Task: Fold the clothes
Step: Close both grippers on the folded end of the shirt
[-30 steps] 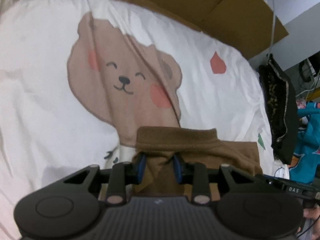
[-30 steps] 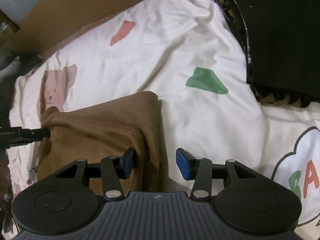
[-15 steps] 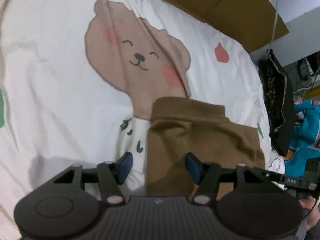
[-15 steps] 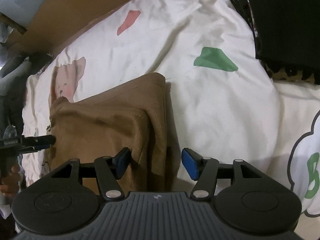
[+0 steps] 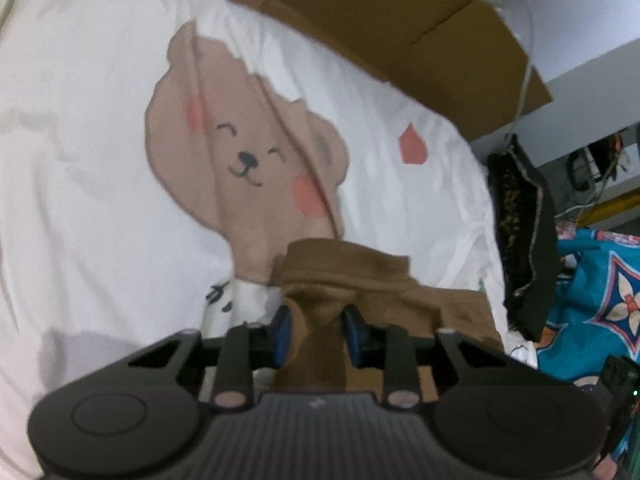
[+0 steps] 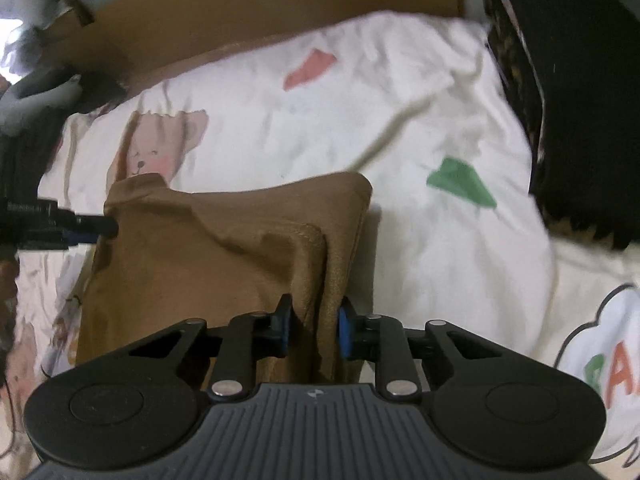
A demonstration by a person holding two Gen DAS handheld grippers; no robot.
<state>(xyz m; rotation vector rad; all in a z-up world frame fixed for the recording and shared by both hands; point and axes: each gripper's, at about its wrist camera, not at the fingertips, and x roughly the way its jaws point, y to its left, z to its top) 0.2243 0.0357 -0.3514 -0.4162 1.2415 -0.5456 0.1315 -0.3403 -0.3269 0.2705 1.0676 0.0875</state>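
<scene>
Both hand-held grippers (image 5: 316, 330) (image 6: 313, 330) closing, pinching brown garment (image 6: 224, 256), bear-print sheet (image 5: 100, 200), black clothes (image 6: 580, 100) nearby

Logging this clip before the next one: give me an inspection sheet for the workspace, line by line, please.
Surface: white sheet with a bear print, wrinkled.
Job's things: brown garment, partly folded, bunched at both near corners.
Clutter: black cloth with a leopard-print edge beside the sheet; teal fabric past it.
Grippers: left gripper and right gripper each have garment cloth between the blue fingers, jaws closing.
Cables: white cord hanging by the wall; tangled wires further back.
Surroundings: cardboard along the far side of the sheet; grey wall.
</scene>
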